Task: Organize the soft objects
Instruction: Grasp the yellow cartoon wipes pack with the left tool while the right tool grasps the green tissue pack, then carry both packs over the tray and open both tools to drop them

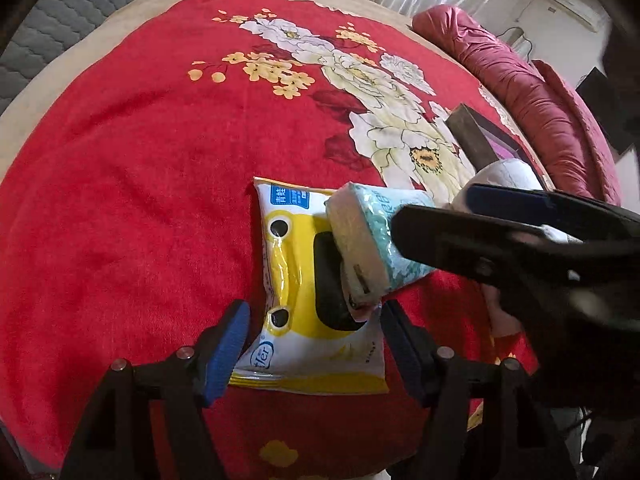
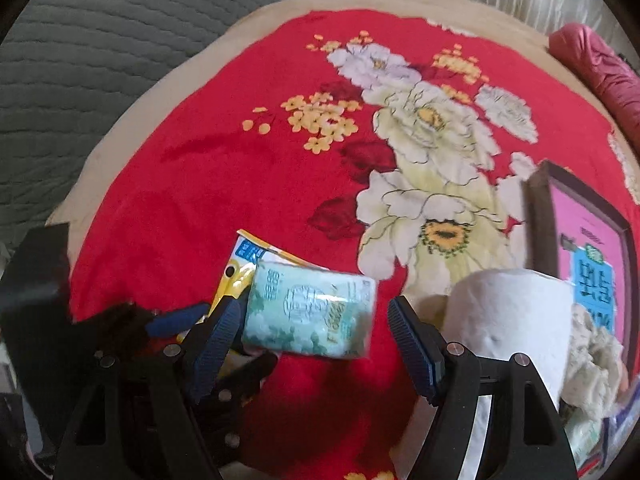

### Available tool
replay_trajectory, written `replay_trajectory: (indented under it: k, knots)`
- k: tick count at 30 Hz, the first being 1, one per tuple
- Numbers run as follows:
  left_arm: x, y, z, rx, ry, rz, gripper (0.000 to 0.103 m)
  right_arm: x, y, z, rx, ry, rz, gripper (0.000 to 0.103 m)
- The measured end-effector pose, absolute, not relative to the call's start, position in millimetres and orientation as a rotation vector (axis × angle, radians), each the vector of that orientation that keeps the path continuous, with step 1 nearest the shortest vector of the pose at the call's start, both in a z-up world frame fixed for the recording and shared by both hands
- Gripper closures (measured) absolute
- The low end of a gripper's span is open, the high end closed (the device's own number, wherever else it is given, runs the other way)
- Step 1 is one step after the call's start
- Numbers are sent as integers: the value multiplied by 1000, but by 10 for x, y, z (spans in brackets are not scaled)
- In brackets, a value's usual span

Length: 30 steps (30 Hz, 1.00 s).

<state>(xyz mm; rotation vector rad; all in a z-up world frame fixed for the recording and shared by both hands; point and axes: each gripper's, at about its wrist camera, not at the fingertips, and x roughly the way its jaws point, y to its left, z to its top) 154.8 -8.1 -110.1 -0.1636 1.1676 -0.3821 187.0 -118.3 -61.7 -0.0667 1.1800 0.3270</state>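
The right gripper (image 2: 314, 344), fingers spread, brackets the teal tissue pack (image 2: 310, 314) over the yellow wipes pack (image 1: 308, 300) mid-bed. Close squarely. The left gripper (image 1: 314, 354) waits open.

the left tool (image 1: 314, 346) is showing matte black plastic arms, silver round screws at the joints and ribbed blue pads (image 1: 224, 354) on its fingers. the right tool (image 2: 314, 346) is wearing the same black frame, silver screws and ribbed blue pads (image 2: 414, 346).
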Motion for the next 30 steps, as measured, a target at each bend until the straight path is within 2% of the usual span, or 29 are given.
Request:
replay_trajectory:
  k: [7,10,13,18,25,30]
  knots:
    - [1558,-110,-1111,-151,1145,-384,35,1992,-1065,-943,-116,1243,308,25]
    - [1550,-175,-1111,-105,1127,-379,36,1996,-1136,-919,-44,1219,303,31]
    - [1558,-184,-1100,-92,1112,-382,48,2000,-1223,-864,18,1208,317,36]
    - [1568,-99,-1035,-159,1080,-400,55,1930,-1376,-588,72,1107,304,36]
    - [1464,-98,-769,-190,989,-435,55,1691,-1906,-59,165,930,216,36]
    - [1275,-216,-375,-202,902,-459,55,1453,-2470,251,179,847,108,36]
